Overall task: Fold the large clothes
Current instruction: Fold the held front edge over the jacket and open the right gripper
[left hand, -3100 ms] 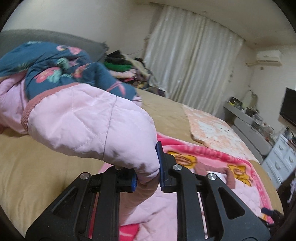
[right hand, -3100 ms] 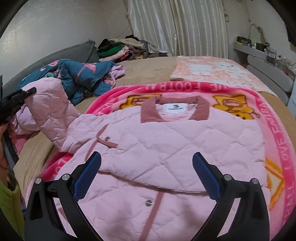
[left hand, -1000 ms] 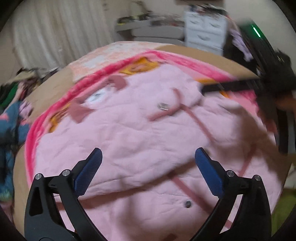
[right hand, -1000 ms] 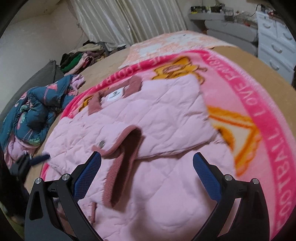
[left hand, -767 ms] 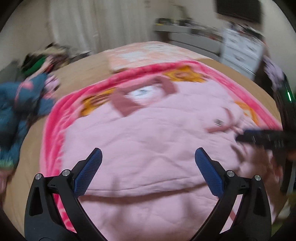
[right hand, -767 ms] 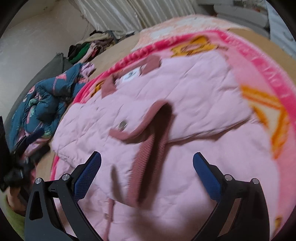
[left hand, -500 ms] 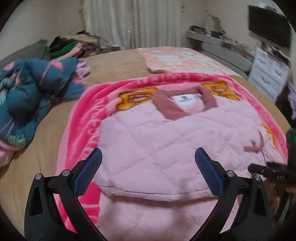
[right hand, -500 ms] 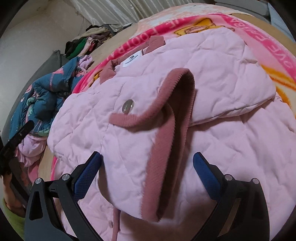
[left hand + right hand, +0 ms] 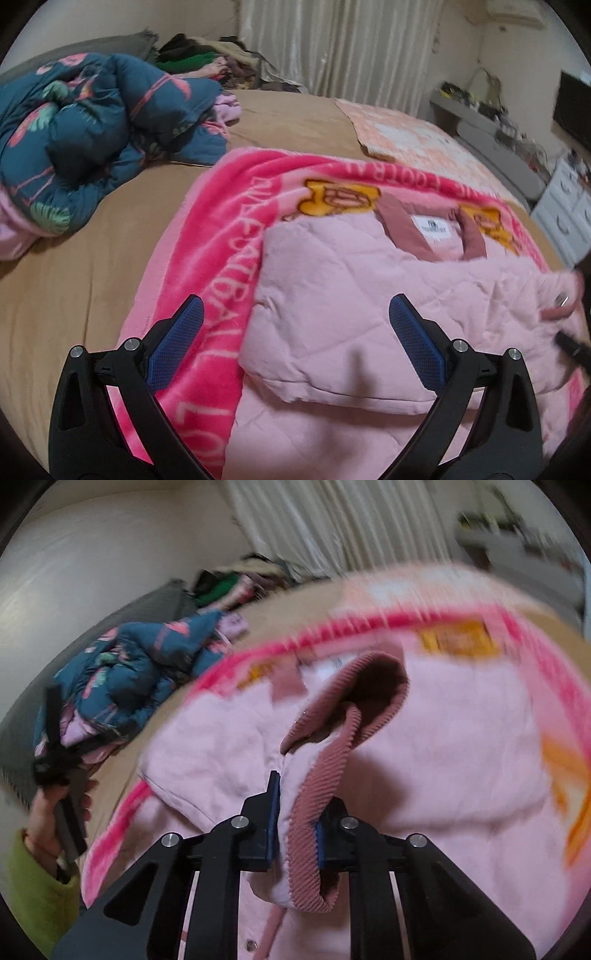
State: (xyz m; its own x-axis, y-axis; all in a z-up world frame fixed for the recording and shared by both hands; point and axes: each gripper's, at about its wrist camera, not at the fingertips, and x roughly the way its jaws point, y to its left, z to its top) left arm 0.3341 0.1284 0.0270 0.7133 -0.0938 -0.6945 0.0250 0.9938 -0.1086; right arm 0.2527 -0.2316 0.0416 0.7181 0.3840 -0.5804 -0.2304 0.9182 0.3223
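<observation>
Lying quilted pink jacket [image 9: 354, 302], ribbed cuff [image 9: 314, 812] pinched in right gripper [image 9: 295, 823] jaws; left gripper [image 9: 295, 347] jaws wide, empty.

blurred pink blanket [image 9: 369, 627]

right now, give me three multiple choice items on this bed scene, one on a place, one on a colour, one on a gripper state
1. Where does the pink quilted jacket lie?
A. on the pink blanket
B. on the blue floral quilt
C. on the floor

2. What colour is the jacket's ribbed trim?
A. green
B. dusty rose
C. white

3. What is the right gripper doing?
A. open above the blanket
B. shut on nothing
C. shut on the jacket's edge

Answers: 1 A, the blanket's bright pink border shows all round the jacket; 2 B, the ribbed band is a darker rose than the pale pink quilting; 3 C, in the right wrist view the pads pinch the fabric and trim, while the left gripper stands open.
</observation>
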